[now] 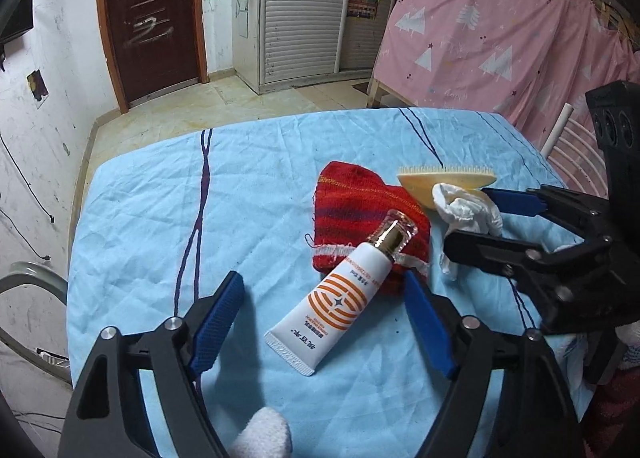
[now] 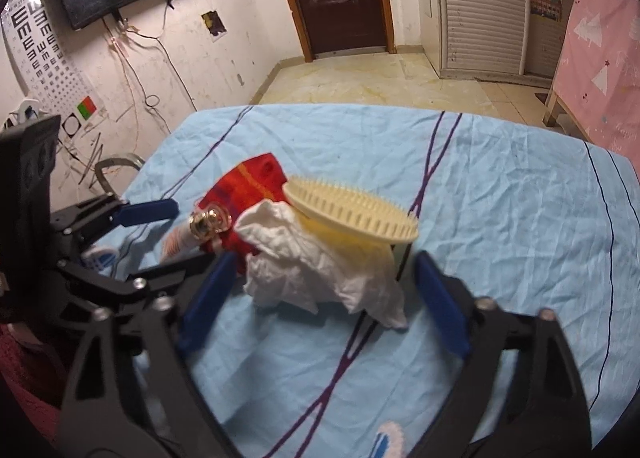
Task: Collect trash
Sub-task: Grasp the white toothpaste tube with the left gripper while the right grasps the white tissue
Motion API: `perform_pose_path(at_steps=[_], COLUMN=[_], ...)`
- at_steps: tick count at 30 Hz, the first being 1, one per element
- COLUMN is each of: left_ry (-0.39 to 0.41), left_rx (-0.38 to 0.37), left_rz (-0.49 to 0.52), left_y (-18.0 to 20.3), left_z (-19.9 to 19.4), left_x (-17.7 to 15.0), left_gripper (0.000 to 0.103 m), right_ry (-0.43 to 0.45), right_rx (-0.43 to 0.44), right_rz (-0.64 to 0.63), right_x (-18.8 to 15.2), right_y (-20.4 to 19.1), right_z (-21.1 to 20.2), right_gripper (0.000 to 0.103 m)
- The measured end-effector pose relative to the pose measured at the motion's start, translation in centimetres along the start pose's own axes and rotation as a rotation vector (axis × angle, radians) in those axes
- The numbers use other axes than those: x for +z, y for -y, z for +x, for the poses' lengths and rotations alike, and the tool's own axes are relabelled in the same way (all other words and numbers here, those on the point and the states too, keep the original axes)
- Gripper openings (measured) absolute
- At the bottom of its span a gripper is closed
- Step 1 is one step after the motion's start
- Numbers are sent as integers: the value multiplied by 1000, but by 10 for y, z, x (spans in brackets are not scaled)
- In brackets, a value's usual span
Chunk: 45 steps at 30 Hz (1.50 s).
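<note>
My right claw (image 2: 320,306) has its blue pads apart on both sides of the crumpled white tissue (image 2: 316,270), w/o pressing it yet. My left claw (image 1: 324,322) is also apart, around the white tube (image 1: 332,298), not touching. The tissue lies on the desk (image 2: 500,218), against the cream brush (image 2: 352,214) & beside the red knitted cloth (image 2: 248,186). To do this well, I think I should go lower, keep the pads clear of the brush edge, then close on the thick middle of the tissue only. Count: 1 tissue, 1 tube, 1 brush, 1 red cloth.
</note>
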<state>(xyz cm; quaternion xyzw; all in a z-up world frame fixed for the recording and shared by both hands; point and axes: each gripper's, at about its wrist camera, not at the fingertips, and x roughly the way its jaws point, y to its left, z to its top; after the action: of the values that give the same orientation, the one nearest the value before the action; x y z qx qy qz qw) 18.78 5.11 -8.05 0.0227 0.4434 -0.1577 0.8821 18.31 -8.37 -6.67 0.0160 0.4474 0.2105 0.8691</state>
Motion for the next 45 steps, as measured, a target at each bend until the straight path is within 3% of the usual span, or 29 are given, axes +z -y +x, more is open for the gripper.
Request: perform_pose_path(at_steps=[2,5,8,15,25,32,45], left_ry=[2,7,11,3,16,49,10], left_rx=[7,-2,-15,-8,-73,-82,-1], left_rz=[16,18,15,30,-63,-66,-41], left_y=[3,6,6,17,15,24,46], left_z=[0,-1,-3,-14,-32,-50,-40], left_x=[-1,-1,-3,-17,-33,-34,-31], left_gripper=[61,44,31,16,15,15,14], right_ry=[2,5,4,38,109,146,173], right_rx=[4,0,6,27,64,57,74], right_rz=[-9,-25,-54,-95,-57,-13,26], right_x=[-1,-2,-5,-18,-33,-39,-50], right_y=[-1,-3,-10,-18,-2,20,42], right_z=[1,0,-1,-19,-60,-78,-90], right_gripper=[67,55,39,32,31,31,32])
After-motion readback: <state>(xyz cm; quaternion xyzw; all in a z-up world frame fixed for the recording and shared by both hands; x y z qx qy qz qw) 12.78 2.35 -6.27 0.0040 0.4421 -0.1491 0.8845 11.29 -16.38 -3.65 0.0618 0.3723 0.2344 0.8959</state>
